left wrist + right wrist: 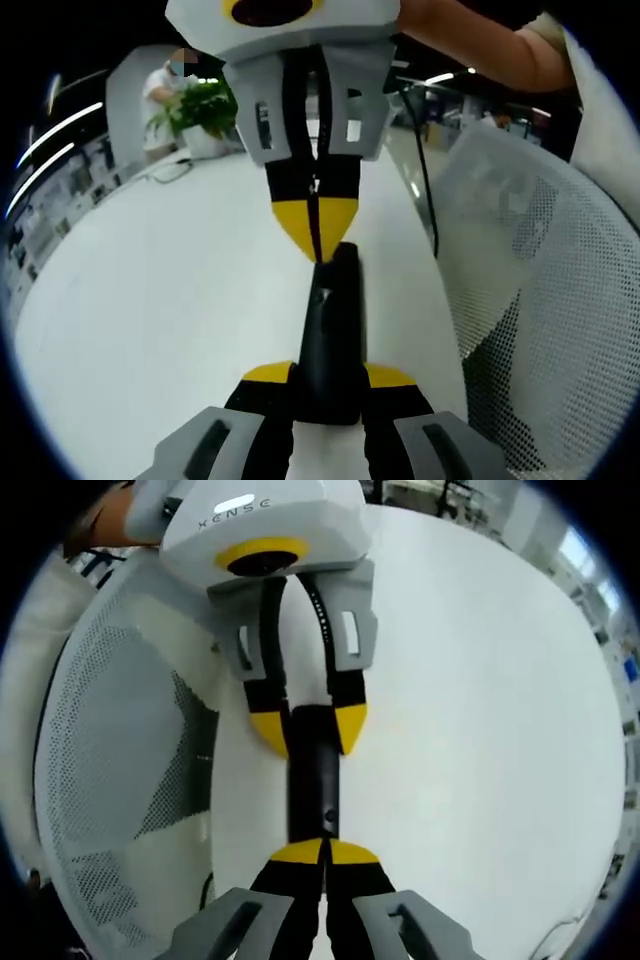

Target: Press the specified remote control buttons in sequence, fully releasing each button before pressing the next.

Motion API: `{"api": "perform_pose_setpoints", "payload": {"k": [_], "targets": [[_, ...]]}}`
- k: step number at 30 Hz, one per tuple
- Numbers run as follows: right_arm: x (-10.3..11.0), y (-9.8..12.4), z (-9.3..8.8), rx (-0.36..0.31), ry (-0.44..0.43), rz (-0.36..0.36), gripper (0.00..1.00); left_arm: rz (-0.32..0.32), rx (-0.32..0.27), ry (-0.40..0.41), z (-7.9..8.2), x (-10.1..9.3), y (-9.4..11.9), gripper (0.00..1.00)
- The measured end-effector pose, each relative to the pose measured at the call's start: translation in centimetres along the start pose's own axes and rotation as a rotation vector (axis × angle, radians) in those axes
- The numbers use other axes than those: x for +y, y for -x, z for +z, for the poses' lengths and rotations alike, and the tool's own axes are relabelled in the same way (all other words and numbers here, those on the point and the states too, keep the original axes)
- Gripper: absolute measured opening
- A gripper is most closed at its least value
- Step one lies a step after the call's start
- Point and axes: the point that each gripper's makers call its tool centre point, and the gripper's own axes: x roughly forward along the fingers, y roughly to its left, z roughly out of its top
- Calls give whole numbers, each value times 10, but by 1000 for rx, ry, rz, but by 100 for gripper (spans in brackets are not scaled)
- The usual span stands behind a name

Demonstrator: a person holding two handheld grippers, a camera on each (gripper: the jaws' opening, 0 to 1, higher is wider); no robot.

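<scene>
One black remote control (332, 335) lies on the white table (150, 300), and its long axis runs straight along the line between the two grippers — each sits at one end of it, facing the other. In the left gripper view the left gripper (330, 378) has its yellow-tipped jaws clamped on the near end of the remote, one on either flank, holding it steady; the remote stretches away from it toward the right gripper (318, 235), whose tips come down at the far end. In the right gripper view the same line reads the other way: the right gripper (325, 852) has its jaws drawn together, tips meeting in a single point that rests at the near end of the remote (313, 780), while the left gripper (308, 730) straddles the far end. So the pressing tip is the right one, and my judgement is that any next button lies further along that axis, away from the right gripper and toward the left. Whether the tip is pushing a button down or only touching the face, I cannot tell; the buttons are too dark to make out. Counted: one remote, two grippers, one table, one white mesh chair (540, 300) beside the table, one potted plant (200, 110) at its far edge.
</scene>
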Motion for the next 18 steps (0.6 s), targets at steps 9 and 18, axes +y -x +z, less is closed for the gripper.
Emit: {"api": "perform_pose_setpoints", "payload": {"k": [9, 18], "targets": [[-2, -5, 4, 0, 2, 11, 0, 0, -4, 1, 0, 0, 0, 24], [-6, -17, 9, 3, 8, 31, 0, 0, -7, 0, 1, -1, 0, 24]]}}
